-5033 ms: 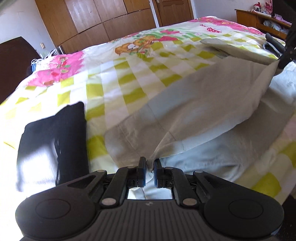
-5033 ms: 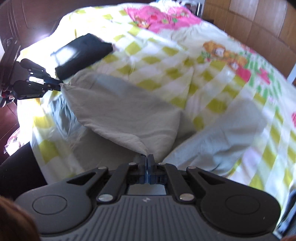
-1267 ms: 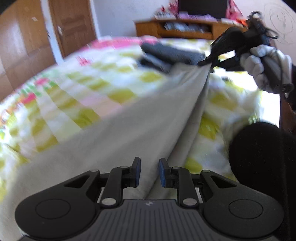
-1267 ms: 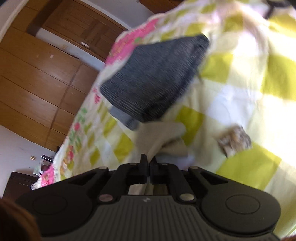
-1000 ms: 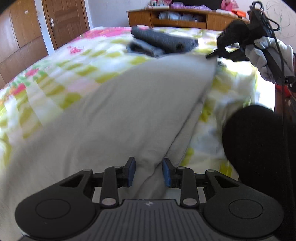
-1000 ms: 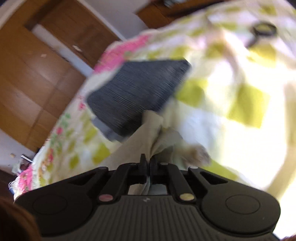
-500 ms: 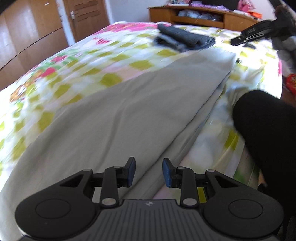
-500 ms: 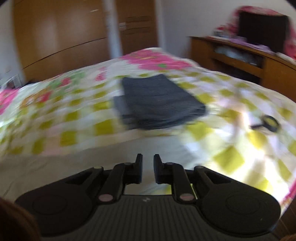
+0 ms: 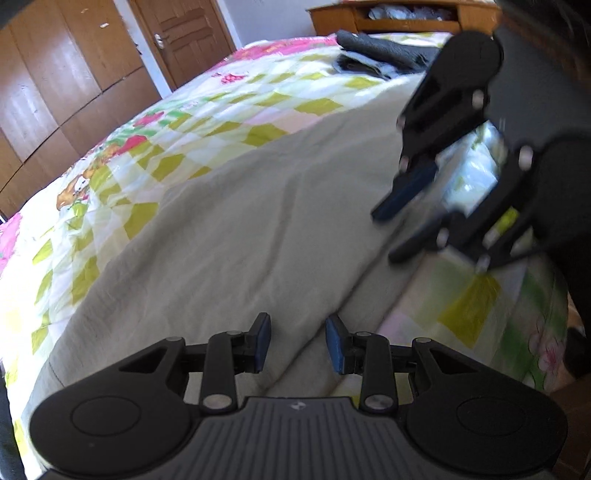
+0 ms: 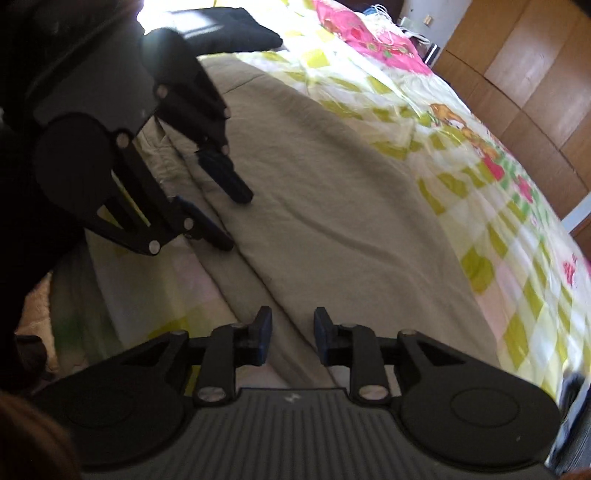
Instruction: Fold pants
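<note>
The beige pants (image 9: 236, 229) lie flat along the bed's near edge, folded lengthwise, one leg over the other; they also show in the right wrist view (image 10: 332, 206). My left gripper (image 9: 297, 343) is open and empty just above the pants' near folded edge. My right gripper (image 10: 289, 340) is open and empty over the same edge. In the left wrist view the right gripper (image 9: 395, 229) hovers close over the pants at the right. In the right wrist view the left gripper (image 10: 232, 218) hovers over them at the left.
The bed has a yellow-checked floral cover (image 9: 155, 122). Folded dark grey clothes (image 9: 384, 51) lie at one end and a folded black garment (image 10: 229, 33) at the other. Wooden wardrobe doors (image 9: 55, 74) and a dresser (image 9: 388, 14) stand behind.
Both grippers let go of the pants, which now lie flat. The right gripper has swung from the far end toward the middle, close to the left gripper.
</note>
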`<state>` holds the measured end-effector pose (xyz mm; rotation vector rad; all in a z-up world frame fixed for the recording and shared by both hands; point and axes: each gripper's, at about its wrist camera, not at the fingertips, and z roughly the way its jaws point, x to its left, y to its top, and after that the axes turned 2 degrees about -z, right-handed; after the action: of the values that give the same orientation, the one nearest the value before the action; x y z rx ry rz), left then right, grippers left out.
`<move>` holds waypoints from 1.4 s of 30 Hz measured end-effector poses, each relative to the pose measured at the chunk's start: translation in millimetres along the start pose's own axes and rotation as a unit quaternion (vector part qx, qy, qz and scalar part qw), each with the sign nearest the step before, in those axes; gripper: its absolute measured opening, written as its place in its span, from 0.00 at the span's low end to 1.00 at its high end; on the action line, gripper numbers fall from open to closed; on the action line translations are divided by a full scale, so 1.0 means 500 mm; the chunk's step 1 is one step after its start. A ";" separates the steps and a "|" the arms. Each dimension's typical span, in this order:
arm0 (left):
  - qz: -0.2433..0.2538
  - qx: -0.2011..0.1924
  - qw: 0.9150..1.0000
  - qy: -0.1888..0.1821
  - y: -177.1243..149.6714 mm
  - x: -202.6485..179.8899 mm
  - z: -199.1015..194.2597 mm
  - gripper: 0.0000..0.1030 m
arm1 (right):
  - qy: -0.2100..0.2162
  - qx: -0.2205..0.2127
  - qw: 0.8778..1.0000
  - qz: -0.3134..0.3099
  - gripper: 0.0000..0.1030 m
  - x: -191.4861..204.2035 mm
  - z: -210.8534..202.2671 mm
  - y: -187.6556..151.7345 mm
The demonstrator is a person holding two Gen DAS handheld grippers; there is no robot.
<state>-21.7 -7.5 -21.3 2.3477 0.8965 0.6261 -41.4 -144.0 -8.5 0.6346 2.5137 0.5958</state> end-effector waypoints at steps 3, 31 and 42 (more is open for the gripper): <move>-0.029 -0.013 0.999 0.001 0.005 0.019 0.000 0.44 | -0.009 0.002 1.000 -0.017 0.25 0.008 0.022 0.003; -0.098 0.082 0.988 0.091 -0.149 0.143 -0.153 0.29 | 0.047 0.030 0.998 -0.021 0.30 0.025 -0.027 0.066; -0.091 0.087 0.981 0.148 -0.241 0.217 -0.164 0.30 | 0.084 -0.014 0.996 -0.028 0.30 0.042 -0.009 0.184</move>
<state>-51.9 171.5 -11.8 2.3215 1.3316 0.8666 -30.6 -60.8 34.8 0.5225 2.6651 0.6888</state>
